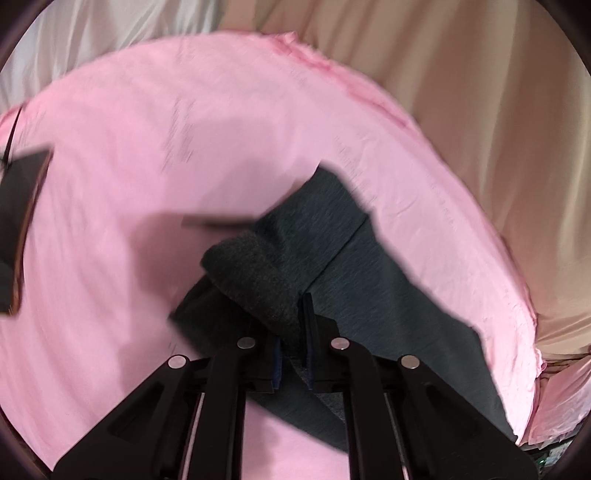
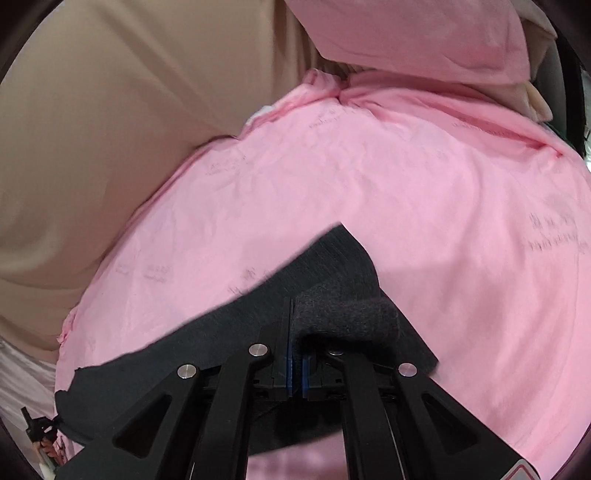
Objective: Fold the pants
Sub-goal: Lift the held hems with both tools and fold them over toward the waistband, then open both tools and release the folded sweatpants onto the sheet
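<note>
Both tools, left (image 1: 291,325) and right (image 2: 294,332), grip the pants (image 1: 369,280); only the right view shows a pillow (image 2: 406,33)

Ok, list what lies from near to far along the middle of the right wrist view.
right gripper clamped on the dark grey pants → pink sheet → bunched edge of the sheet → pink pillow

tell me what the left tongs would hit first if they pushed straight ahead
The left tongs already grip the dark grey pants, so more of that bunched fabric comes first, then probably the pink sheet beyond it; depth is unclear.
</note>
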{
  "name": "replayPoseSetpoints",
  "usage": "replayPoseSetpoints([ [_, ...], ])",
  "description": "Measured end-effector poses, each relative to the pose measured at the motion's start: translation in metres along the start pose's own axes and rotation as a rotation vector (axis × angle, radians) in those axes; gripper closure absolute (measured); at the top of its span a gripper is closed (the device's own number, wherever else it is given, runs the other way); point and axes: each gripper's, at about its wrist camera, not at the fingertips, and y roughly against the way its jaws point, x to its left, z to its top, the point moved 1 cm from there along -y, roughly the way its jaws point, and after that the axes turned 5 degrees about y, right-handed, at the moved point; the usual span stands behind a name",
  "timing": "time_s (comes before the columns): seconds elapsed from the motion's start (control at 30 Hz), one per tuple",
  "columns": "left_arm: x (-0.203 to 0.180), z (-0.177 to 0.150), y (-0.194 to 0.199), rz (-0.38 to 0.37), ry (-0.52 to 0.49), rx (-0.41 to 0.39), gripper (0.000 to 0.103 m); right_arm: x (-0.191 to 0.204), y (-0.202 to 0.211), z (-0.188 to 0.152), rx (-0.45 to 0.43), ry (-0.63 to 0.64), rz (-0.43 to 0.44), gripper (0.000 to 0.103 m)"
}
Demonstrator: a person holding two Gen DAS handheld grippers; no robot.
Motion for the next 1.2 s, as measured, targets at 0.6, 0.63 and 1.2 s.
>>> replayPoseSetpoints([
  [0.6, 0.048, -0.026, 0.024, 0.123, -0.005, -0.031, 0.057, -0.049, 0.055, -0.060, 0.043, 0.010, -0.243, 0.063],
  [0.63, 0.051, -0.026, 0.036, 0.174, 0.014, -0.081, 0.047, -0.047, 0.064, -0.058, 0.012, 0.014, -0.269, 0.062],
  [1.2, -0.123, -0.145, 0.009, 0.114, -0.511, -0.166, 0.017, 0.404, -0.120, -0.148, 0.369, 0.825, 0.515, 0.062],
])
